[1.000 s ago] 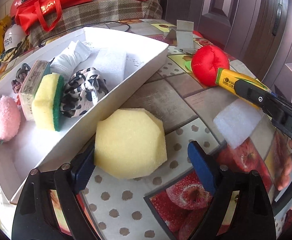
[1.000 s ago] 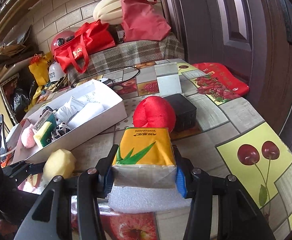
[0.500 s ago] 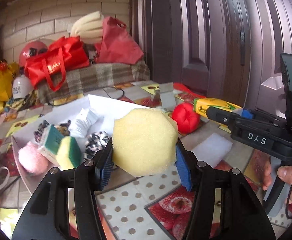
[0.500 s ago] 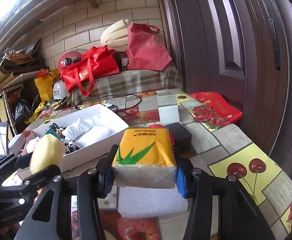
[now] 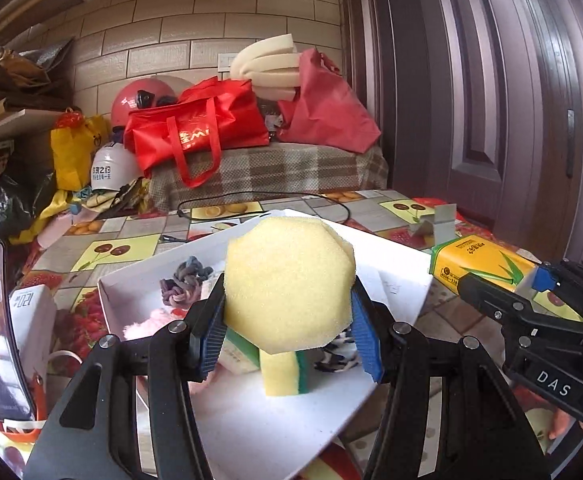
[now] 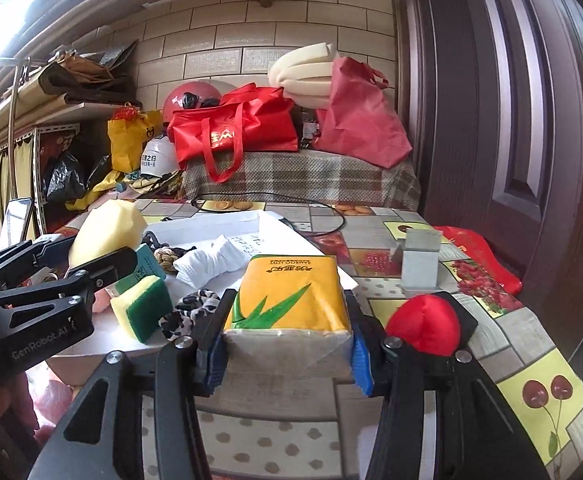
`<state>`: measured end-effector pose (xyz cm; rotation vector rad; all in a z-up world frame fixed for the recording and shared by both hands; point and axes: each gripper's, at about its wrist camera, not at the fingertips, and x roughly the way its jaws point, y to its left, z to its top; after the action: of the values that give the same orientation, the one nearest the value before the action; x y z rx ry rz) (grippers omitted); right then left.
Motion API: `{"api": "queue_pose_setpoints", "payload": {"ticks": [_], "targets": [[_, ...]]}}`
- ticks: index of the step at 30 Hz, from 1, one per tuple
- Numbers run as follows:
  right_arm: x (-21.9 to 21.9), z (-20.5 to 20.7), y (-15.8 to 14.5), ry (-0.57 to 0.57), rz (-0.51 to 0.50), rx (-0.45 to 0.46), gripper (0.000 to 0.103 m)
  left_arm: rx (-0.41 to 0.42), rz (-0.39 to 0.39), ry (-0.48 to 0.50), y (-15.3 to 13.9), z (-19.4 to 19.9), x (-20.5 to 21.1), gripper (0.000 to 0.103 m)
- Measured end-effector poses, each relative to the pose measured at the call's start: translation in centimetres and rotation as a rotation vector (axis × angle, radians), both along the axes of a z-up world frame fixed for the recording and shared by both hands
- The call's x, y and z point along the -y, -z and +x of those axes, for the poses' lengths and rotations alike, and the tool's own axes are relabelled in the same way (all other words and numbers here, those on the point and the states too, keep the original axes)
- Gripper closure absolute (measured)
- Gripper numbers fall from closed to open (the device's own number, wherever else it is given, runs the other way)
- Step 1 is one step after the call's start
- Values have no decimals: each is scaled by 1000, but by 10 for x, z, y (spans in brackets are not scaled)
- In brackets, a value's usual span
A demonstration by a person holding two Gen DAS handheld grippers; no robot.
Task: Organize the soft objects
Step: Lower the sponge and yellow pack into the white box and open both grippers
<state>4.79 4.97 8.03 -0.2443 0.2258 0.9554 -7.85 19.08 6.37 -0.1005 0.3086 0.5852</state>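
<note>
Two grippers each carry a soft thing above the white tray (image 5: 395, 268). Left gripper (image 5: 291, 340): its blue ribbed pads pinch a pale yellow foam sponge (image 5: 289, 284), an eight-sided block with a porous, grainy face, filling the gap between the fingers and rising toward 12 o'clock. Its jaws stand part-way apart, closed on the foam. At 6 o'clock under the sponge, a yellow-and-green scouring pad (image 5: 285, 372) stands on edge in the tray, with a knotted grey rope ball (image 5: 185, 280) at 10 o'clock. Right gripper (image 6: 287, 356): pads clamp the sides of a glossy orange tissue pack (image 6: 291, 300) printed with green leaves, extending toward 12 o'clock. A red stuffed ball (image 6: 423, 328) sits on the tablecloth at 3 o'clock.
</note>
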Motion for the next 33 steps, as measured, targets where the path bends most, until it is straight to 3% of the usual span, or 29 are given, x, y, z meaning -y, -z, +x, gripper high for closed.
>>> {"api": "queue_pose_setpoints", "payload": {"ticks": [14, 21, 29, 30, 31, 33], "targets": [[-77, 11, 2, 42, -56, -6, 53, 30, -96, -54, 4, 9, -53, 47], [-81, 16, 3, 52, -59, -39, 51, 41, -117, -52, 4, 8, -55, 46], [-86, 19, 3, 36, -84, -54, 51, 54, -215, -63, 7, 5, -71, 45], [-89, 20, 4, 23, -95, -60, 47, 53, -218, -66, 8, 4, -72, 44], [-91, 20, 4, 17, -104, -63, 35, 52, -216, -71, 8, 4, -71, 39], [-90, 19, 4, 21, -100, -57, 15, 49, -196, -93, 6, 2, -67, 24]]}}
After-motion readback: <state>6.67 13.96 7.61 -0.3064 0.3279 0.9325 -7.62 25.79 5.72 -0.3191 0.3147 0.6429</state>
